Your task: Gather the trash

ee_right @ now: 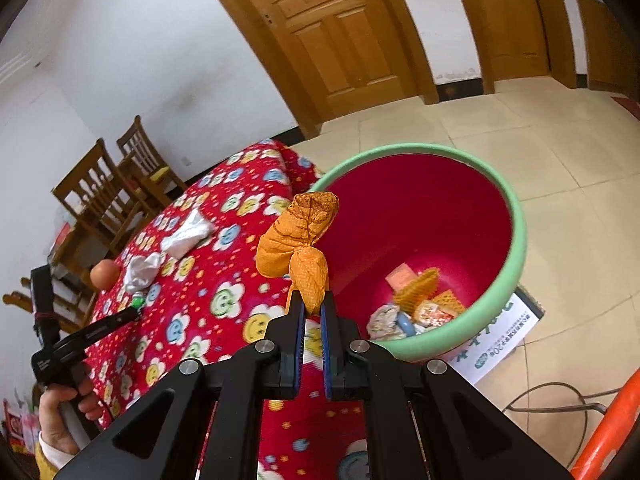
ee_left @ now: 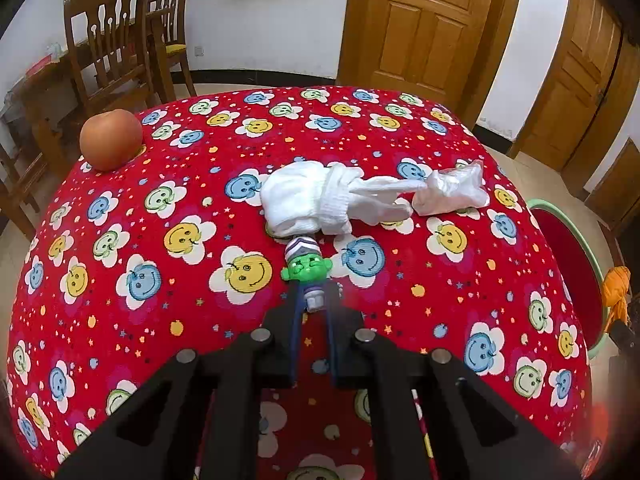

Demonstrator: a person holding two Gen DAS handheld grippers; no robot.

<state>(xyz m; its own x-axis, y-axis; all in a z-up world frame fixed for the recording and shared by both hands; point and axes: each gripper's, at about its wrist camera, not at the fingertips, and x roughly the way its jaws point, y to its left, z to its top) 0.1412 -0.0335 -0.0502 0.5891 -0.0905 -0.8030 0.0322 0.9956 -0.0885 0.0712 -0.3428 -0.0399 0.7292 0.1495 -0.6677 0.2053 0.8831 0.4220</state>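
My left gripper [ee_left: 315, 300] is shut on a small green-faced toy figure [ee_left: 306, 266] with a striped hat, holding it just above the red flowered tablecloth [ee_left: 160, 208]. Right behind the toy lie a white sock bundle [ee_left: 308, 200] and a crumpled clear plastic wrapper [ee_left: 452, 190]. My right gripper [ee_right: 312, 304] is shut on a knotted orange cloth [ee_right: 300, 236], held over the table's edge next to the rim of the red bin with a green rim [ee_right: 516, 216]. The bin holds several pieces of trash [ee_right: 416, 304].
An apple [ee_left: 111, 139] sits at the table's far left corner. Wooden chairs [ee_left: 116, 44] stand behind the table. Wooden doors [ee_left: 420, 20] line the back wall. A paper sheet [ee_right: 496, 344] and a cable [ee_right: 560, 396] lie on the tiled floor by the bin.
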